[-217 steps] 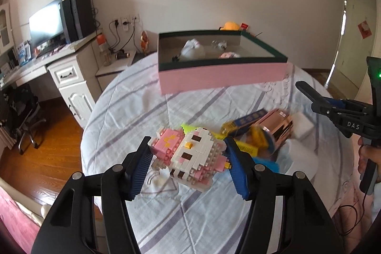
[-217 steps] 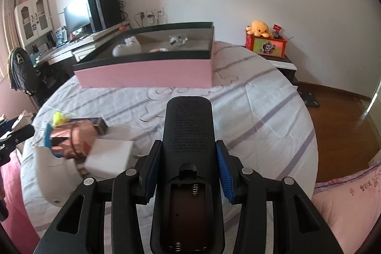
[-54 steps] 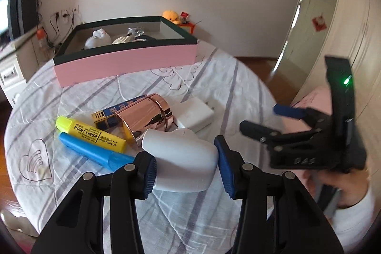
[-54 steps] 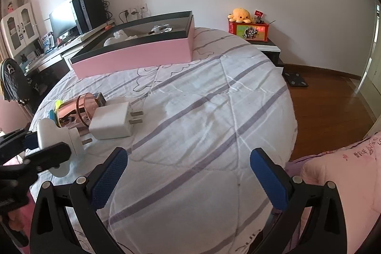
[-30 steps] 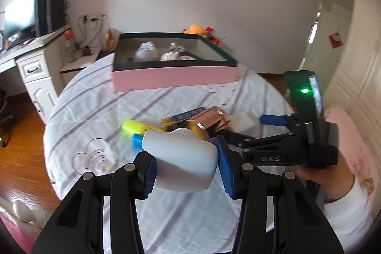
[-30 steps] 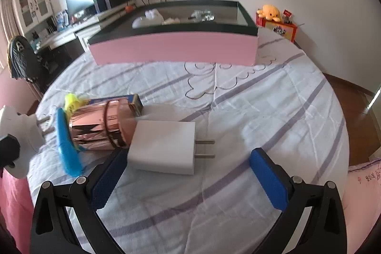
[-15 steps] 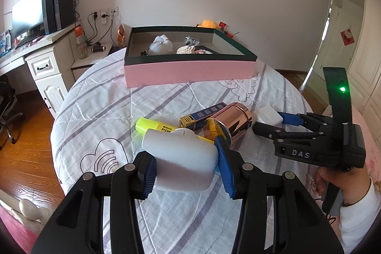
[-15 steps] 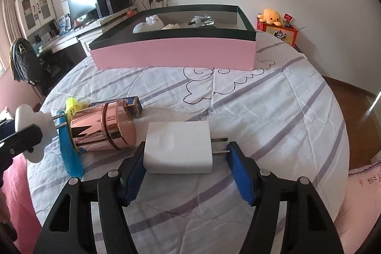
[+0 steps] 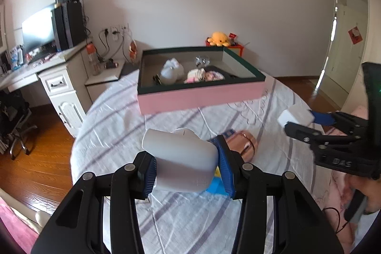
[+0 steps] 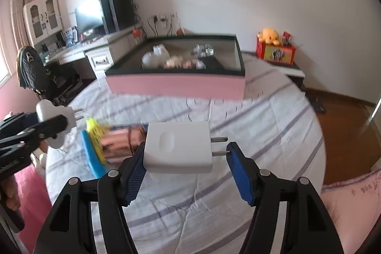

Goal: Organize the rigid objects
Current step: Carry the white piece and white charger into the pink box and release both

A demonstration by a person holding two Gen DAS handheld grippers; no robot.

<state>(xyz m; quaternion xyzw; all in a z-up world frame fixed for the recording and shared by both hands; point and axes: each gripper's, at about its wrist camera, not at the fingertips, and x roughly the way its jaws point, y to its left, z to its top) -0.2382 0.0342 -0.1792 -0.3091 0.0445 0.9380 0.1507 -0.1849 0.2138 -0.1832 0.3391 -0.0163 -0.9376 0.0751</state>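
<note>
Left gripper [image 9: 187, 167] clamped on rounded white plastic adapter [image 9: 182, 162]; right gripper [image 10: 185, 170] pinches square white charger [image 10: 177, 146] via prongs — thin contact, likely pivots, drops before pink box [image 10: 176, 87].

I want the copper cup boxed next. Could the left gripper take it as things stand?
Probably not: the left gripper is shut on a white plug adapter, so nothing free can close on the copper cup.

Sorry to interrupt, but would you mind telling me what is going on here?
A person is tidying loose items into the pink box on the round table. The left gripper holds a white rounded plug adapter, and the right gripper, whose jaws have just been closing, holds a white square charger. Both are lifted off the table. A copper cup and markers remain there.
</note>
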